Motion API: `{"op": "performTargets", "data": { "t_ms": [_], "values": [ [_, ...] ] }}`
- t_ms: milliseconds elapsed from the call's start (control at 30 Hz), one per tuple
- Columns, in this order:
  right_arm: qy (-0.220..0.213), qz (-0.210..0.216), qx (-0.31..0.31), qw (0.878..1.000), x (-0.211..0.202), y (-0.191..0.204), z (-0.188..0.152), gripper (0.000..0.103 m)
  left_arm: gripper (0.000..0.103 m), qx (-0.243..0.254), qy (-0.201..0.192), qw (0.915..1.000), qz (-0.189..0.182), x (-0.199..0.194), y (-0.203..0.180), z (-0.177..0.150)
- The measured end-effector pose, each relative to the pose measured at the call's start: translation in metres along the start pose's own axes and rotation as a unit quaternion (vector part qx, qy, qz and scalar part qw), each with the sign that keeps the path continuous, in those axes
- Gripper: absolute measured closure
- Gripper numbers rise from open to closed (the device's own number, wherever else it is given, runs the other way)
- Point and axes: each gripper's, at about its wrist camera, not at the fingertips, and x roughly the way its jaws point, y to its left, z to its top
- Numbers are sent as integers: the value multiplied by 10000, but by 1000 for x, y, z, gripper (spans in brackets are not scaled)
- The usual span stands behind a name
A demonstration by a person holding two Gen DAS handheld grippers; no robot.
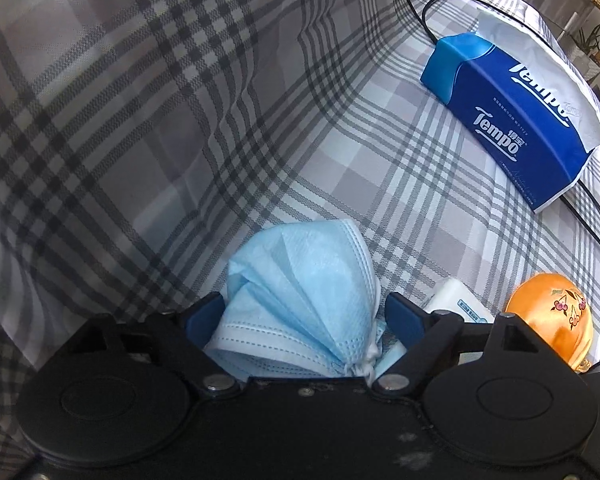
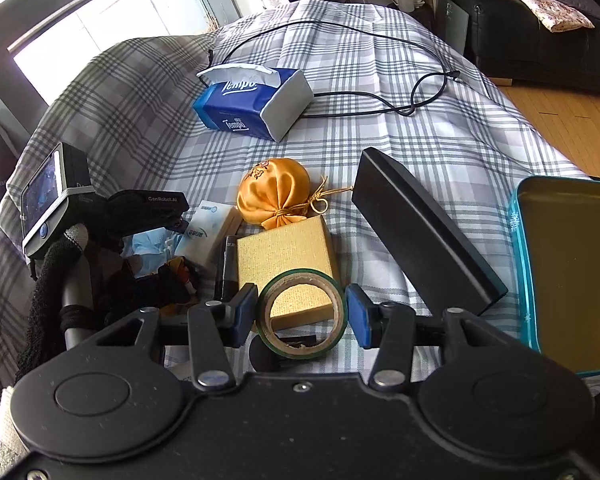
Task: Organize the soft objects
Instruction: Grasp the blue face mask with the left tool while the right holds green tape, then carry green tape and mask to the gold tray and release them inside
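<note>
Face mask (image 1: 300, 280): crumpled blue, on the checked cloth (image 1: 140, 120) between your left gripper (image 1: 304, 312) pads.
Left gripper: your jaws stand apart, pads beside the mask, not pressing it.
Right gripper (image 2: 302, 314): you grip a tape roll (image 2: 302, 314).
Nearby: orange pouch (image 2: 274, 196), tissue pack (image 2: 254, 102), gold box (image 2: 288, 256).

Left gripper (image 1: 304, 316): pointed steeply down, jaws apart, crumpled blue face mask (image 1: 300, 288) bunched between its 2 blue-padded fingers; pad contact with mask not clear. Seen from right wrist view, gloved hand (image 2: 96, 256) grips its handle. Right gripper (image 2: 302, 316): tilted down, 2 fingers pressed on either side of green tape roll (image 2: 302, 312), roll upright.
</note>
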Motion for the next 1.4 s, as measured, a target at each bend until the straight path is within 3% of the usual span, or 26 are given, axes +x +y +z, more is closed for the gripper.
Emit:
{"op": "performTargets", "data": {
  "t_ms": [300, 633, 800, 1067, 1400],
  "values": [
    [-128, -40, 50, 9999, -12, -2, -3, 55, 49, -25, -186, 9998, -104, -24, 1, -4],
    [-489, -77, 321, 9983, -45, -25, -8, 55, 49, -47, -715, 9971, -272, -94, 3, -18],
    [-619, -155, 580, 9963, -62, -49, -16, 55, 49, 392, -959, 9934, -499, -135, -27, -38],
    [-862, -530, 1246, 9870, -96, -114, -31, 55, 48, 1584, -1255, 9742, -1001, -190, -102, -91],
    [-1418, -1354, 2081, 9583, -134, -197, -26, 55, 46, 2955, -1087, 9359, -1582, -220, -210, -164]
  ]
}}
